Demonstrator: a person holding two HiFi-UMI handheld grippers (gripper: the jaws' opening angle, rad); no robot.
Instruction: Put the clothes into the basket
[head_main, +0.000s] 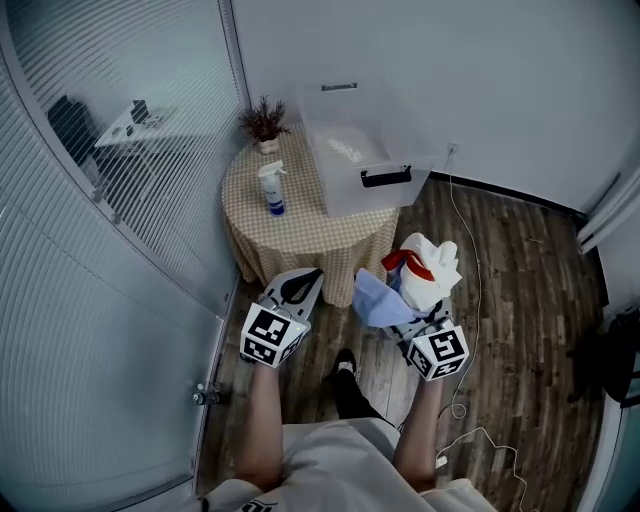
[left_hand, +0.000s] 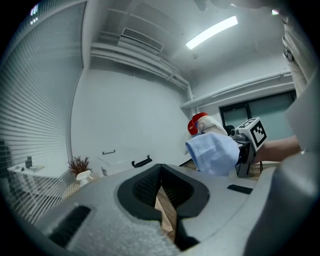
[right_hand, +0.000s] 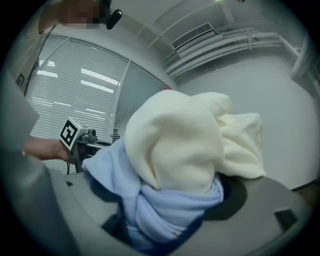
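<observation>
We're gripping the clothes bundle in the right gripper, lifted so nothing's dragging, aiming for the basket sitting on the table at 12 o'clock, while the left gripper is hanging by, jaws together and empty.

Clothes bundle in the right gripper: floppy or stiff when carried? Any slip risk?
Likely floppy: the clothes bundle bulges and droops past the right gripper. Probably light: soft fabric. The red piece pokes out, so it may slip.
</observation>
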